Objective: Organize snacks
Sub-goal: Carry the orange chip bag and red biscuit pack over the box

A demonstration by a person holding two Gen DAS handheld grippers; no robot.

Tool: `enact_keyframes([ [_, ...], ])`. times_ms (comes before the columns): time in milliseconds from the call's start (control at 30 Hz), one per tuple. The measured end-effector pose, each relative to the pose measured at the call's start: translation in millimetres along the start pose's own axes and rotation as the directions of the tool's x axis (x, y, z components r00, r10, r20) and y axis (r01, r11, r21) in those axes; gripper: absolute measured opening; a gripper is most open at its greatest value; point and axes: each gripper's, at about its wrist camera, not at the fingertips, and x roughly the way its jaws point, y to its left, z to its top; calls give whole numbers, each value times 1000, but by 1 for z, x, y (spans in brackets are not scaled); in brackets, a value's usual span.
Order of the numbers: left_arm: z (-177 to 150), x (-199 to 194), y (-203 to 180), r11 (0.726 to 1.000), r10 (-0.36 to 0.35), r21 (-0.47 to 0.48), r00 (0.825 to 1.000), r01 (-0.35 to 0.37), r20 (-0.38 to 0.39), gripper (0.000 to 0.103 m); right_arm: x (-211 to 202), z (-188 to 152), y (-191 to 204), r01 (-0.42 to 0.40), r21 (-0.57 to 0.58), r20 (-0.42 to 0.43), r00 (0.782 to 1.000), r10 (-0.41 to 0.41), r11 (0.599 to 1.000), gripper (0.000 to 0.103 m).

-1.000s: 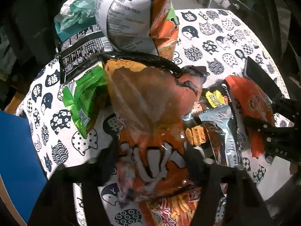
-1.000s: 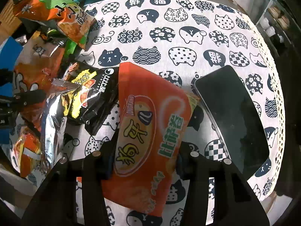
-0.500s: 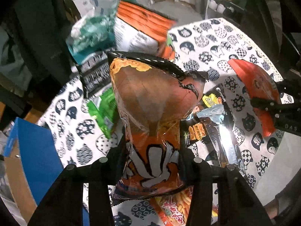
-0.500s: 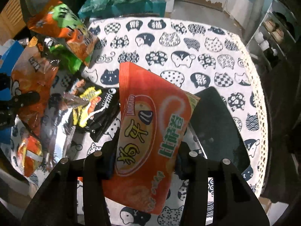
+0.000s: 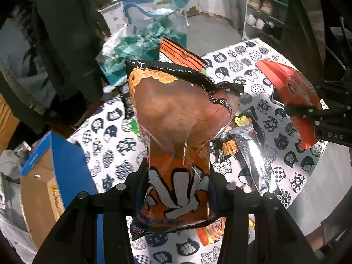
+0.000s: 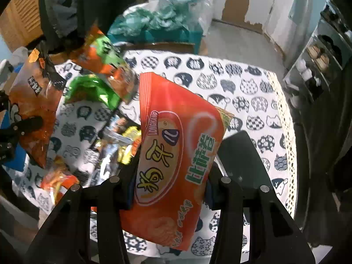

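Note:
My left gripper [image 5: 177, 189] is shut on an orange and black snack bag [image 5: 176, 118] and holds it above the cat-print table [image 5: 110, 136]. My right gripper [image 6: 169, 189] is shut on a red snack bag [image 6: 176, 154] and holds it above the table [image 6: 242, 92]. The red bag also shows at the right of the left wrist view [image 5: 292, 92], and the orange bag at the left of the right wrist view [image 6: 33, 105]. Other snacks lie on the table: a silver pack [image 5: 253, 154], a green pack [image 6: 94, 90] and an orange-green bag [image 6: 103, 59].
A blue-edged cardboard box [image 5: 50, 176] stands open at the table's left side. A black tablet [image 6: 242, 160] lies on the table at the right. Teal plastic bags [image 5: 143, 37] sit behind the table. A shelf [image 6: 325, 55] stands at the far right.
Both grippers have risen with their bags, so the table looks smaller and farther below. The blue box has come more into the left wrist view.

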Motion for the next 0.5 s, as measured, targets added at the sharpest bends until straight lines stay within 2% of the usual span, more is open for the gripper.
enact_keyframes([
  [500, -19, -56, 44, 996, 41, -81, 997, -36, 63, 47, -34, 22, 54, -82, -82, 54, 995, 87, 993, 46],
])
